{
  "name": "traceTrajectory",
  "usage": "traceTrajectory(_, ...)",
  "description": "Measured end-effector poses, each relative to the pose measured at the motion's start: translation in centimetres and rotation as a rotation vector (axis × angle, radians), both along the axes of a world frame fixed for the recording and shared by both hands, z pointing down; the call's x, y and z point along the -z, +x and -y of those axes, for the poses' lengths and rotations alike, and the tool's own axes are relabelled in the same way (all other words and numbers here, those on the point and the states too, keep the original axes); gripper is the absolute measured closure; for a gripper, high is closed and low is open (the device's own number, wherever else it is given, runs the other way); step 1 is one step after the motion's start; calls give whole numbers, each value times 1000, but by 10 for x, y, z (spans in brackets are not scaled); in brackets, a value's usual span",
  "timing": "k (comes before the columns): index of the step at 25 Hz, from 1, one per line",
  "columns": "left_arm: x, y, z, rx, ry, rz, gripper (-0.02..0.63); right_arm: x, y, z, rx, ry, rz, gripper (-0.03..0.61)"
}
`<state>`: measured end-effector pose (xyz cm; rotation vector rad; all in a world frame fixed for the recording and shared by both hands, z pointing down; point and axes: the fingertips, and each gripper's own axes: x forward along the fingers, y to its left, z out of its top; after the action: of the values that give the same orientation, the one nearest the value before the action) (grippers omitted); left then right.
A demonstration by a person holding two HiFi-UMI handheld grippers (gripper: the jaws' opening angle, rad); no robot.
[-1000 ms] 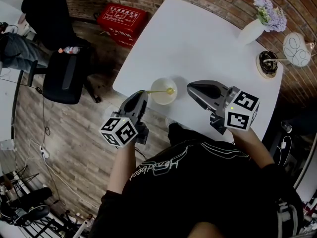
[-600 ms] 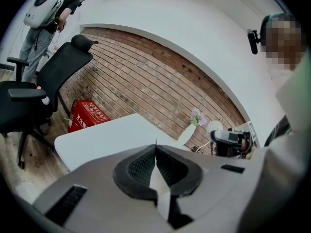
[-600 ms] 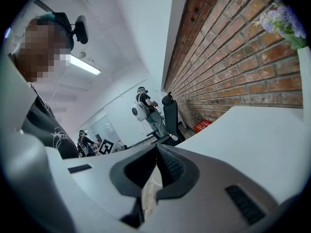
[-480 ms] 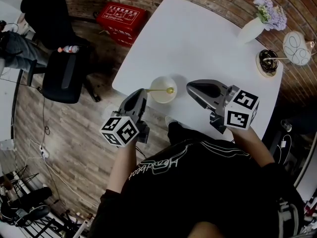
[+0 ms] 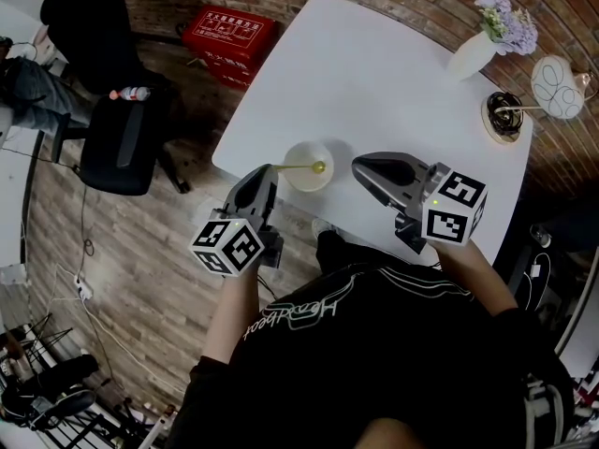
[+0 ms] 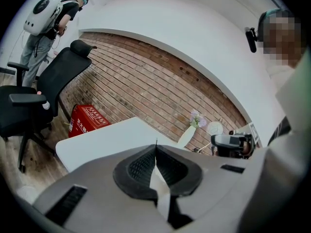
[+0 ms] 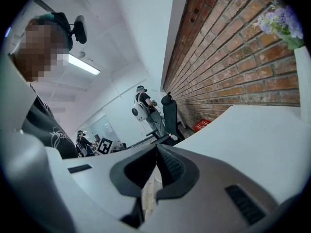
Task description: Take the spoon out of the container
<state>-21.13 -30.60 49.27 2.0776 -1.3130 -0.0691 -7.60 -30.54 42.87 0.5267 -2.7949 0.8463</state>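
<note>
Thin yel. spoon (image 5: 299, 169) across round cream container (image 5: 309, 187).

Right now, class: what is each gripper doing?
Left gripper: closed on the spoon handle.
Right gripper: closed, empty.

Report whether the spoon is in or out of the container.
In: the spoon lies with its scoop inside the container, handle crossing the rim to the left gripper, jaws shut.

The table (image 5: 374, 73) is smooth and matt; the spoon (image 5: 301, 169) looks perhaps plastic.
</note>
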Motion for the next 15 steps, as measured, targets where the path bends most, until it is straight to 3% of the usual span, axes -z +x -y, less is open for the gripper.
traceTrajectory(15,81,-13,-36,75,171,45,606,20,6,-41,1,29,27,581)
